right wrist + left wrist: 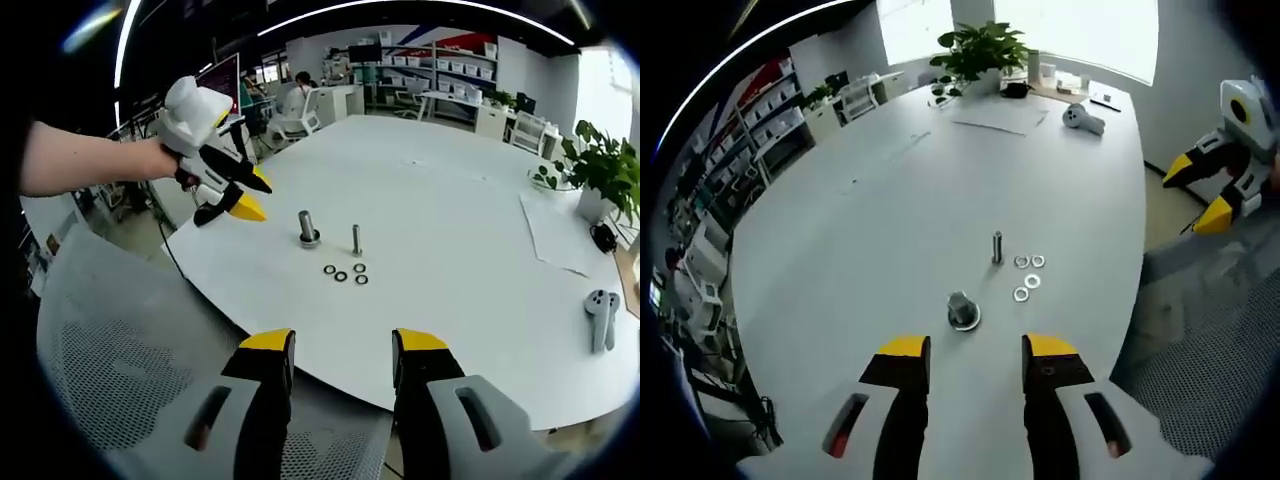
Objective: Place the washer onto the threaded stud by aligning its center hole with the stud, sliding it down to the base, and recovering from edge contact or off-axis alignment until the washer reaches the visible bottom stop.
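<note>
Both my hand-held grippers (pixel 975 362) (pixel 342 358) gape empty | washers (pixel 1029 276) at stud's (pixel 996 247) four o'clock | thin, flat on surface (pixel 900 200): I risk a slipped pinch.

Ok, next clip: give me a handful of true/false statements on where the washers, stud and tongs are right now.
1. Four small silver ring washers lie loose on the white oval table. True.
2. One washer is already on the thin upright threaded metal stud. False: the stud is bare.
3. The left tongs are open and empty. True.
4. The right tongs grip a washer. False: open, holding nothing.
5. The short metal cylinder on a round base lies tipped over. False: it stands upright.
</note>
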